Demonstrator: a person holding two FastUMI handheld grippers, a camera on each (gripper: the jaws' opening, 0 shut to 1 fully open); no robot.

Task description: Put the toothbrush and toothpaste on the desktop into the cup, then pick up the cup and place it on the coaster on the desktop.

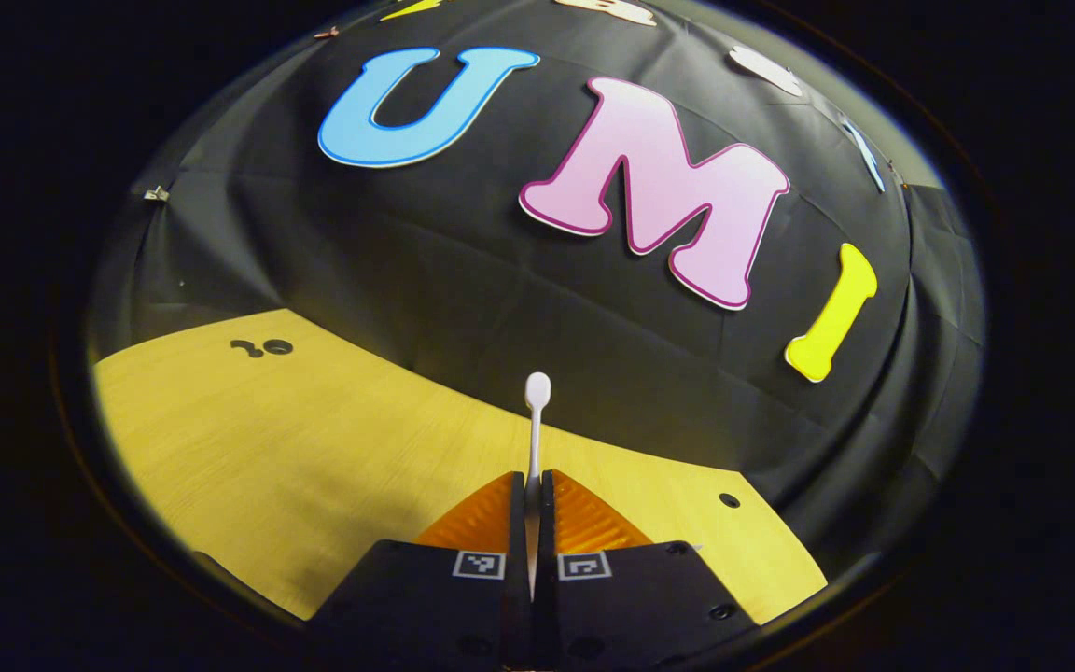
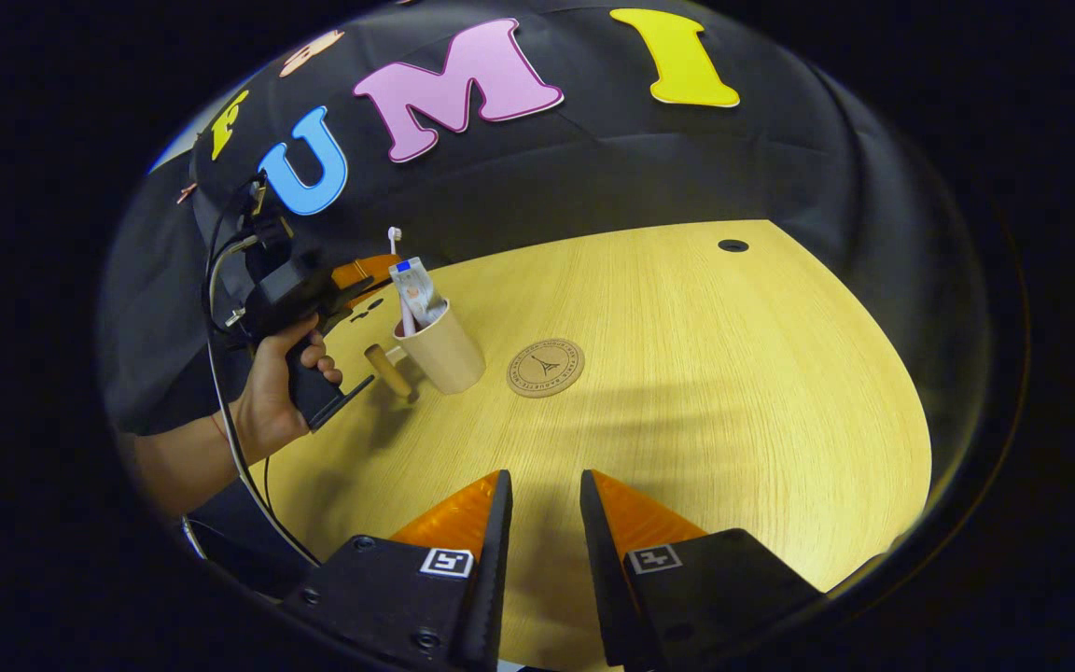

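Observation:
My left gripper (image 1: 534, 478) is shut on a white toothbrush (image 1: 536, 411), whose head sticks out ahead of the fingers. In the right gripper view, a hand holds that left gripper (image 2: 371, 271) just above and behind the beige cup (image 2: 446, 357). The toothbrush (image 2: 395, 234) stands upright there and its lower end seems to reach into the cup. A toothpaste tube (image 2: 411, 283) leans inside the cup. The round brown coaster (image 2: 546, 367) lies on the table just right of the cup. My right gripper (image 2: 542, 478) hovers open over the near table, holding nothing.
The cup has a wooden handle (image 2: 386, 370) sticking out to its left. The yellow wooden table (image 2: 705, 373) has a cable hole (image 2: 732, 245) at the far right and small holes (image 1: 263, 348) near the far edge. A cable (image 2: 230, 411) hangs from the left gripper.

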